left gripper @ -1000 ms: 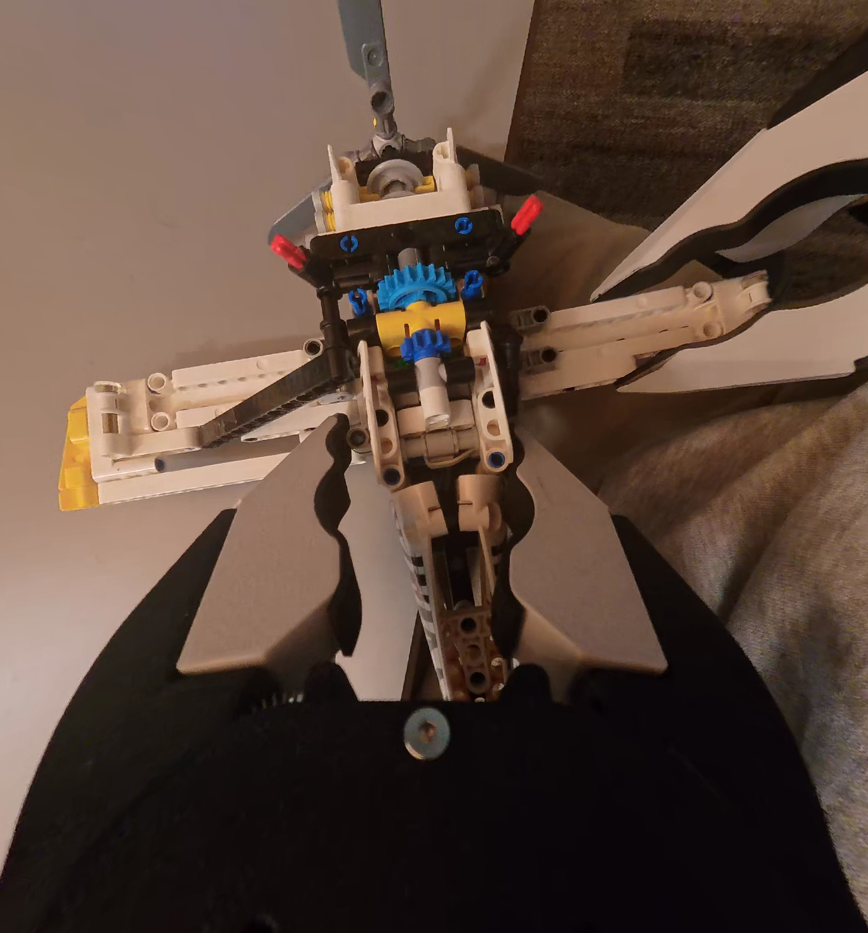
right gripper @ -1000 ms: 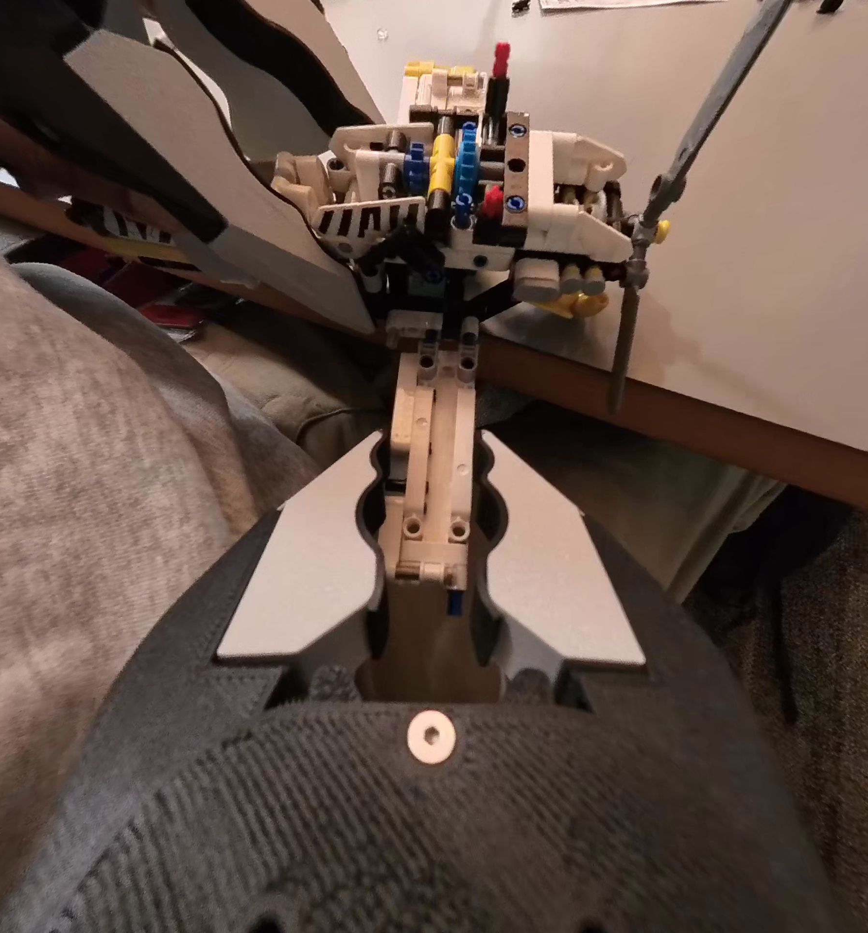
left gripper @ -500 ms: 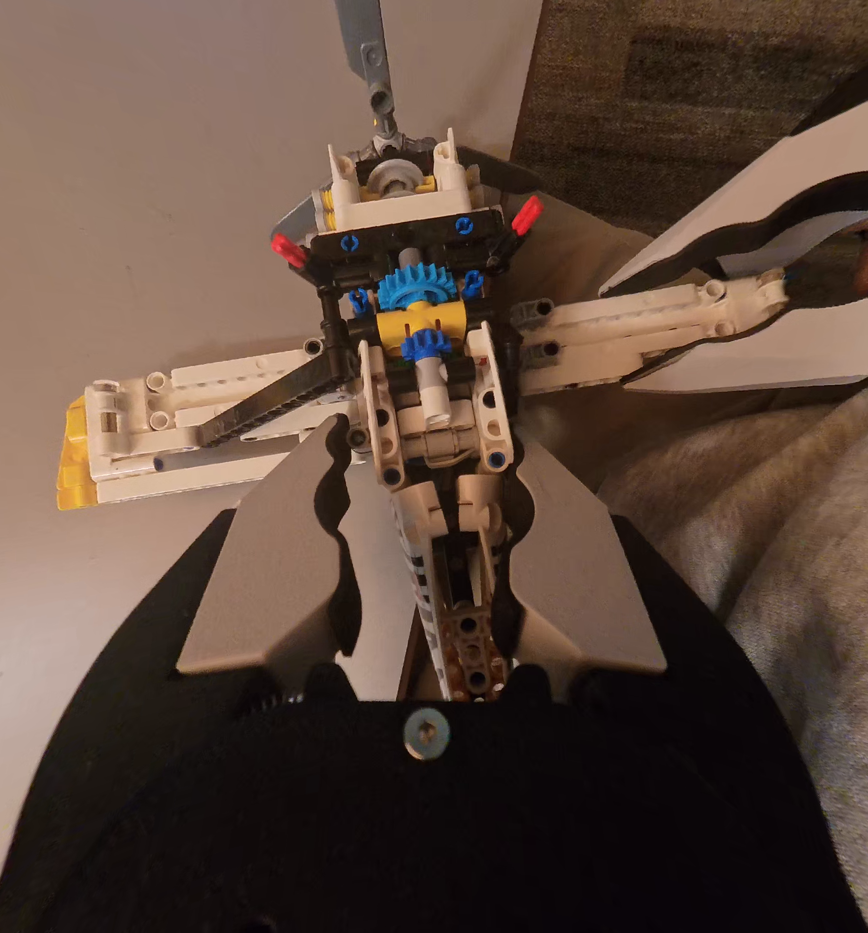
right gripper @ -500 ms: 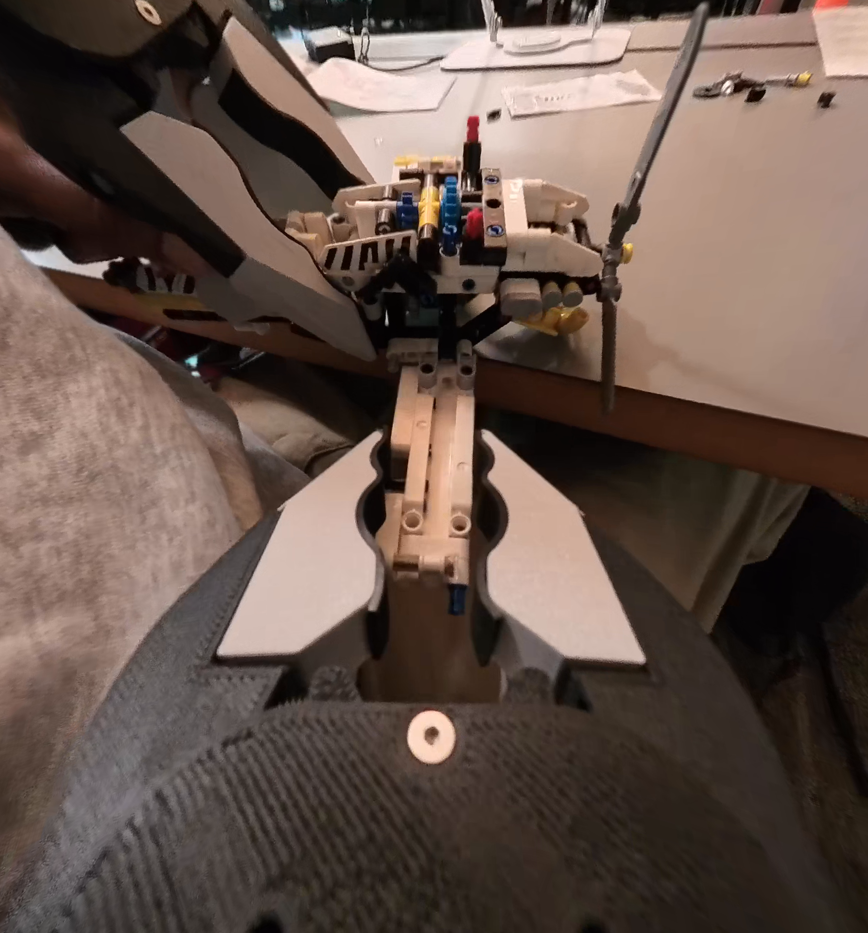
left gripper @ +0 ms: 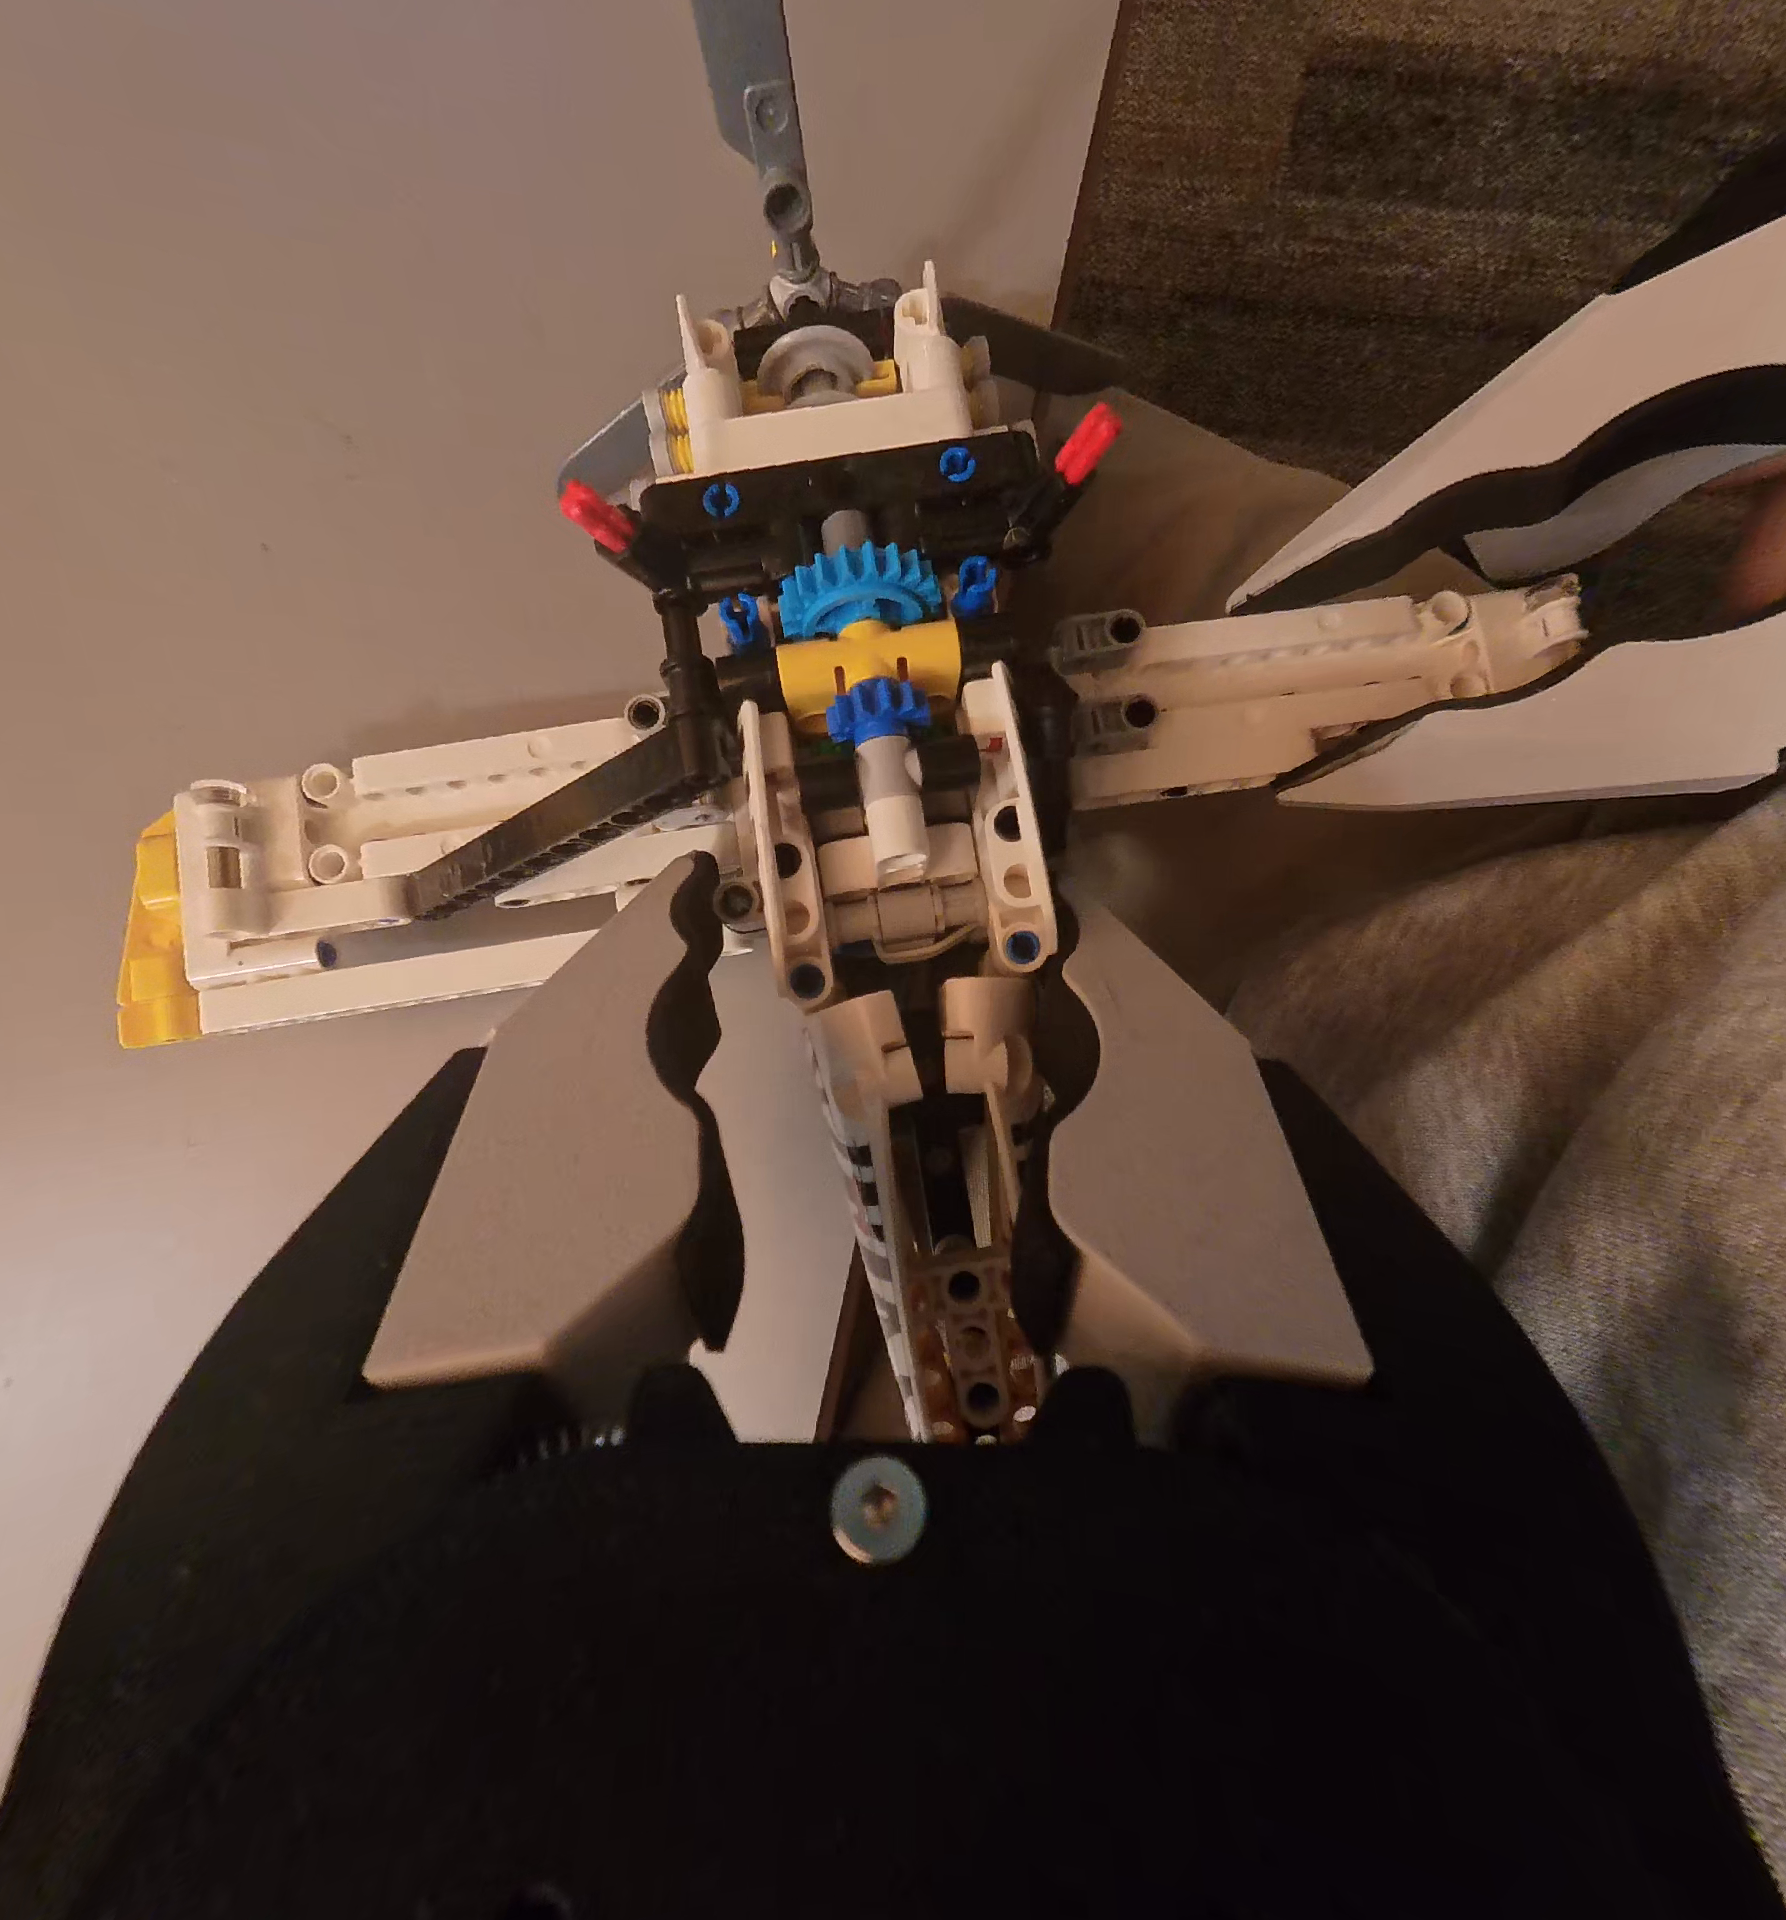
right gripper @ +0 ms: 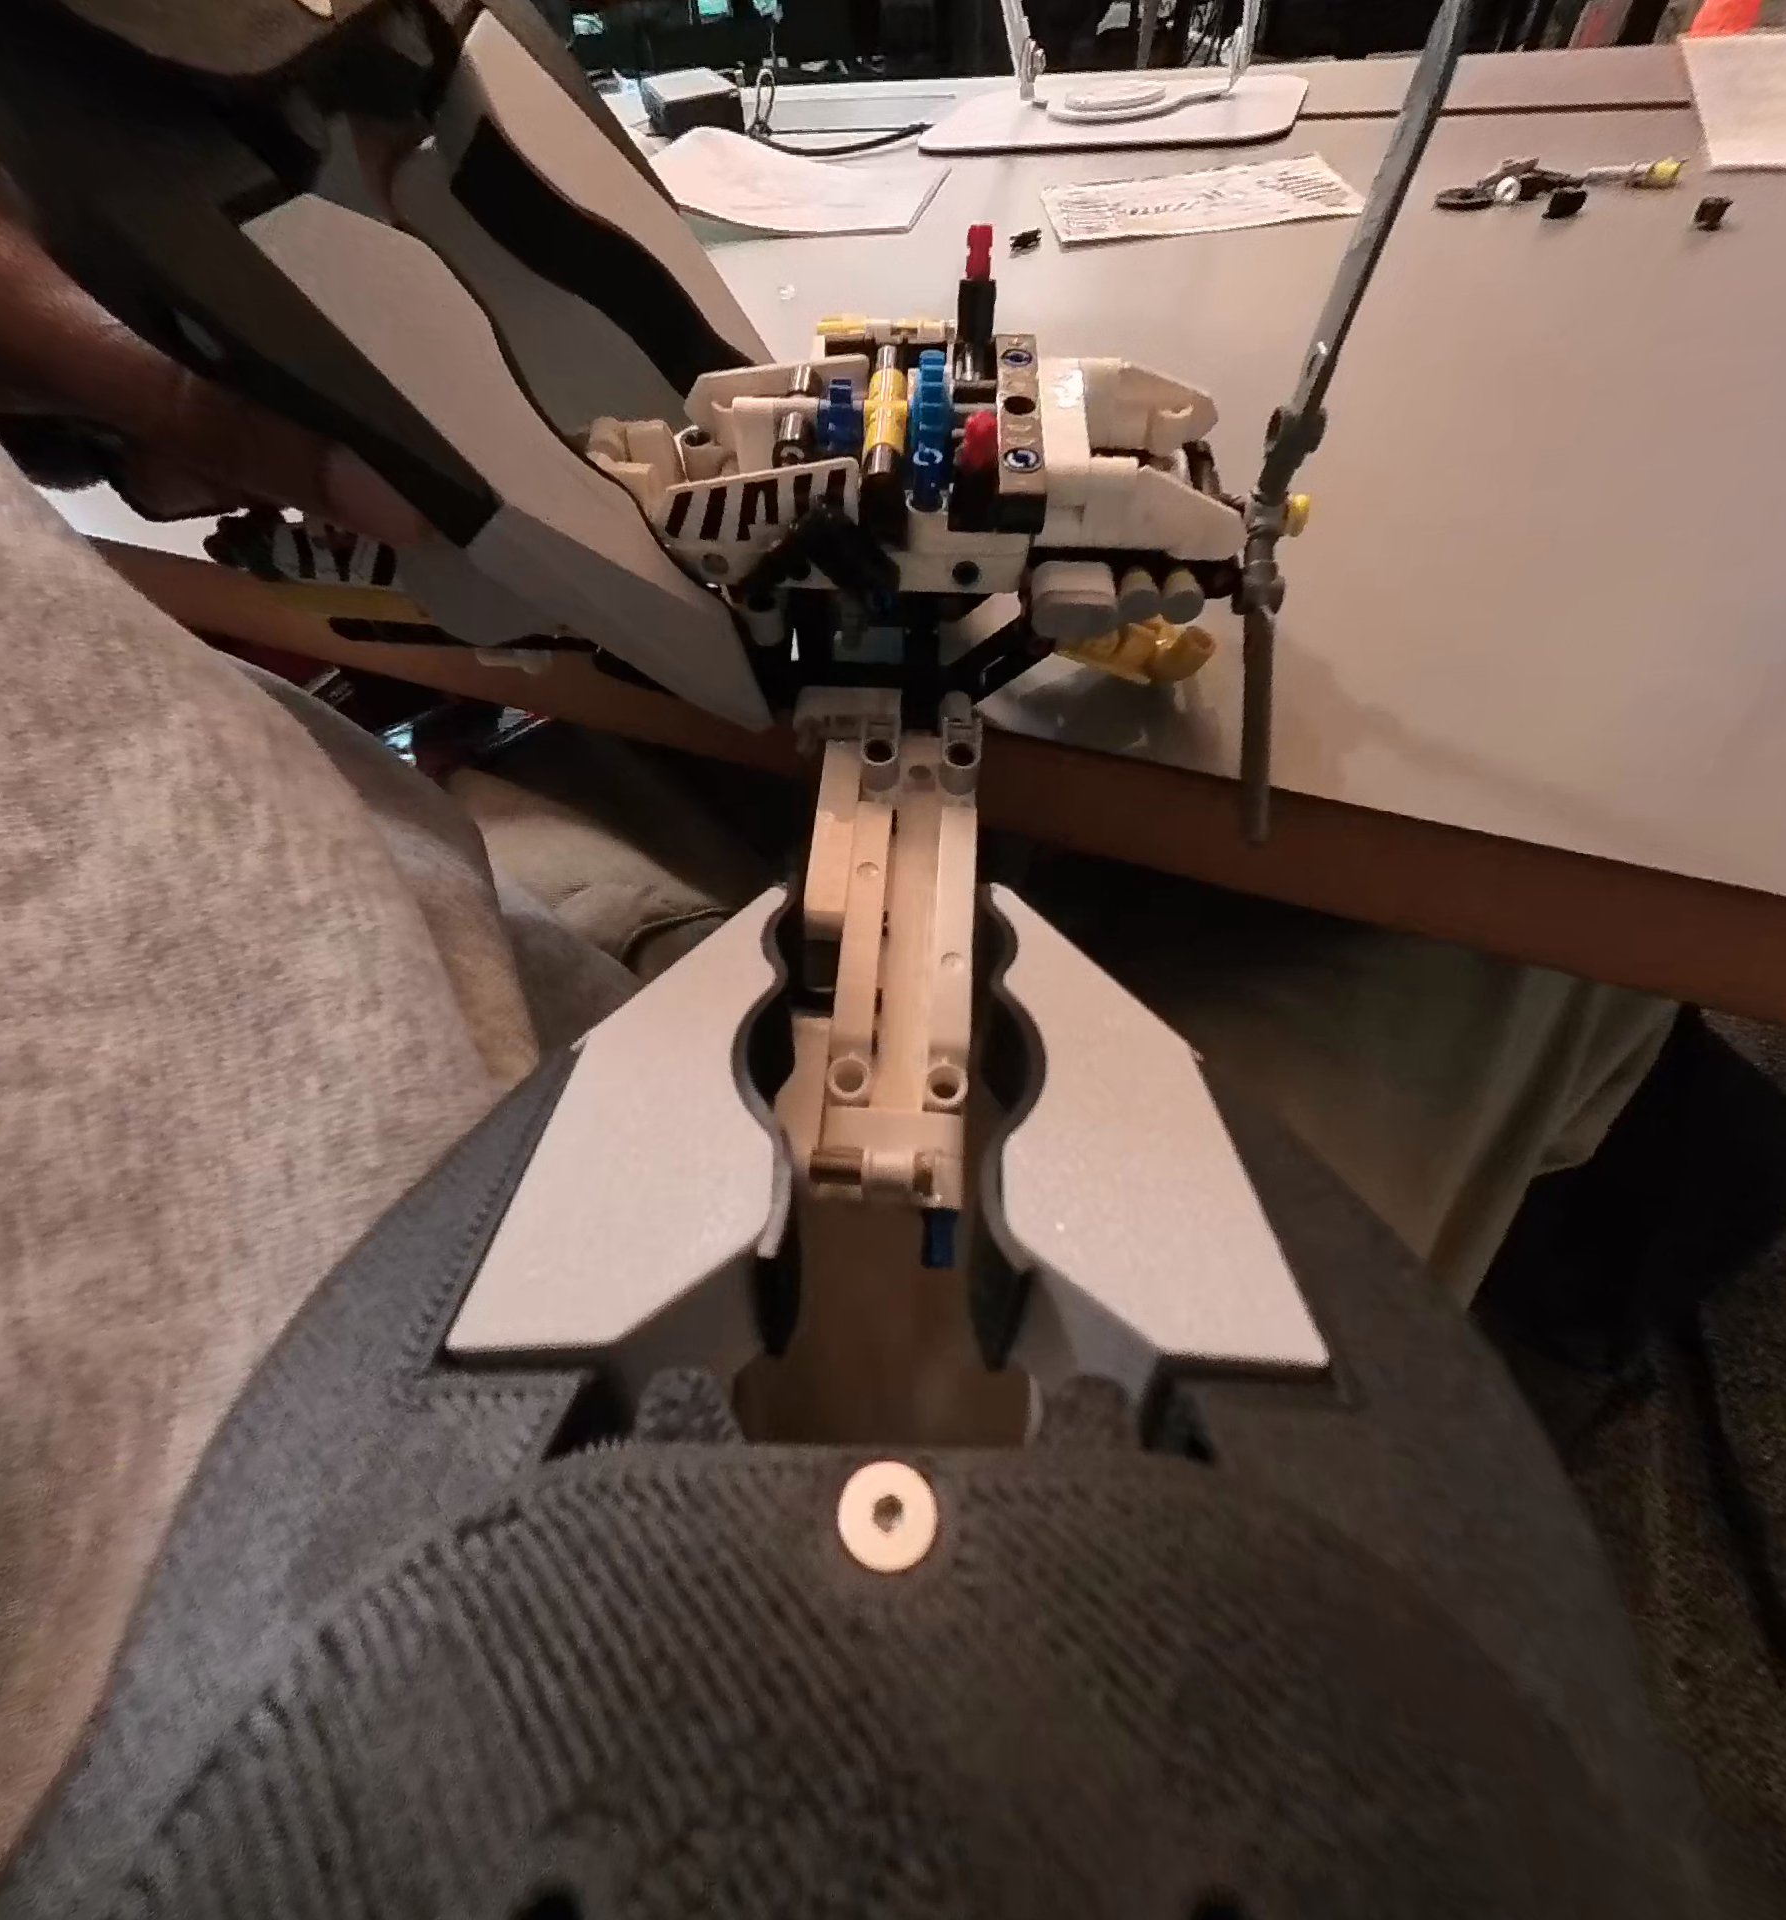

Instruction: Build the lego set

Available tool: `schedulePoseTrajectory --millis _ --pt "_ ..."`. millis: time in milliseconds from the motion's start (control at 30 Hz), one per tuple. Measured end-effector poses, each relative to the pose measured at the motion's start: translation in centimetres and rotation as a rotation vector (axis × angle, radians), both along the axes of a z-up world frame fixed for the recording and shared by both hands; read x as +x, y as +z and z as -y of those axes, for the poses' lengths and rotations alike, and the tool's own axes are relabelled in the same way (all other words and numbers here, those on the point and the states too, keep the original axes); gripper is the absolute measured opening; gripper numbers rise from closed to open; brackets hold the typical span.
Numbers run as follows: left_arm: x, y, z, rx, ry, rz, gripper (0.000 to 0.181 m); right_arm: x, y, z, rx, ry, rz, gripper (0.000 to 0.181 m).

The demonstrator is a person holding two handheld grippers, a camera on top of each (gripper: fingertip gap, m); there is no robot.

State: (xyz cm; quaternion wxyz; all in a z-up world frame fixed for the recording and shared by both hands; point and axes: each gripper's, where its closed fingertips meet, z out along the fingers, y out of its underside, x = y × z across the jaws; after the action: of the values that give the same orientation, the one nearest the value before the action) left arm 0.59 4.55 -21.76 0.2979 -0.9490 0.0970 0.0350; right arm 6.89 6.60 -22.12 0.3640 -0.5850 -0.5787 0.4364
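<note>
1. Lego model (left gripper: pixel 868 748) of a plane, held in the air over the near edge of the table (right gripper: pixel 1491 520), mostly white with a black core.
2. Its middle shows a large light-blue gear (left gripper: pixel 856 603) above a yellow block (left gripper: pixel 868 670), with a smaller dark-blue gear (left gripper: pixel 873 715) just below; two red pins (left gripper: pixel 1086 442) stick out at the upper corners of a black beam.
3. At the nose a grey propeller (right gripper: pixel 1284 457) stands with one long blade reaching up and another down.
4. A white wing (left gripper: pixel 401 852) reaches out to my left, ending in a yellow tip (left gripper: pixel 151 935), with a black beam running slantwise across it.
5. My left gripper (left gripper: pixel 884 1091) has the tail boom (left gripper: pixel 910 1195) between its jaws: the right jaw touches it, while a gap shows on the left side, so I cannot tell whether the grip is firm.
6. My right gripper (right gripper: pixel 889 1049) is clamped on the other white wing (right gripper: pixel 894 987), jaws pressed against both of its sides.
7. Small loose parts (right gripper: pixel 1554 187) and paper sheets (right gripper: pixel 1195 197) lie farther back on the table.
8. Grey fabric (right gripper: pixel 141 935) fills the left of the right wrist view.
</note>
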Motion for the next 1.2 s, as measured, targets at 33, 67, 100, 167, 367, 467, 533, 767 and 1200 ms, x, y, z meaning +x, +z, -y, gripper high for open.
schedulePoseTrajectory --millis 33,67,100,167,367,467,533,767,1200 --pt "0.00 0.01 0.00 0.000 0.001 -0.001 0.060 0.03 -0.07 0.01 -0.001 0.002 0.006 0.031" --pt "-0.01 0.01 -0.01 -0.001 0.000 -0.001 0.060 0.05 -0.11 0.03 -0.001 0.004 0.010 0.031" --pt "-0.01 0.01 -0.01 -0.001 0.000 -0.001 0.060 0.06 -0.15 0.05 -0.002 0.006 0.013 0.031" --pt "-0.01 0.02 -0.01 -0.001 0.001 0.001 0.060 0.04 -0.17 0.08 -0.003 0.008 0.015 0.031" --pt "-0.02 0.01 -0.02 -0.003 -0.001 0.002 0.060 -0.01 -0.07 0.03 0.007 0.010 0.012 0.031" --pt "0.02 -0.01 0.00 -0.004 -0.001 0.009 0.060 0.01 -0.01 0.01 0.006 0.011 0.003 0.031" --pt "0.05 -0.03 0.01 -0.005 -0.001 0.013 0.060 0.01 0.17 -0.02 0.009 0.014 -0.011 0.031" --pt "0.27 -0.06 0.05 -0.020 -0.008 0.041 0.060 0.01 0.30 -0.14 0.003 0.022 -0.043 0.031" --pt "0.23 -0.06 0.16 -0.066 -0.015 0.110 0.060 -0.08 0.09 -0.27 -0.009 0.051 -0.056 0.031"
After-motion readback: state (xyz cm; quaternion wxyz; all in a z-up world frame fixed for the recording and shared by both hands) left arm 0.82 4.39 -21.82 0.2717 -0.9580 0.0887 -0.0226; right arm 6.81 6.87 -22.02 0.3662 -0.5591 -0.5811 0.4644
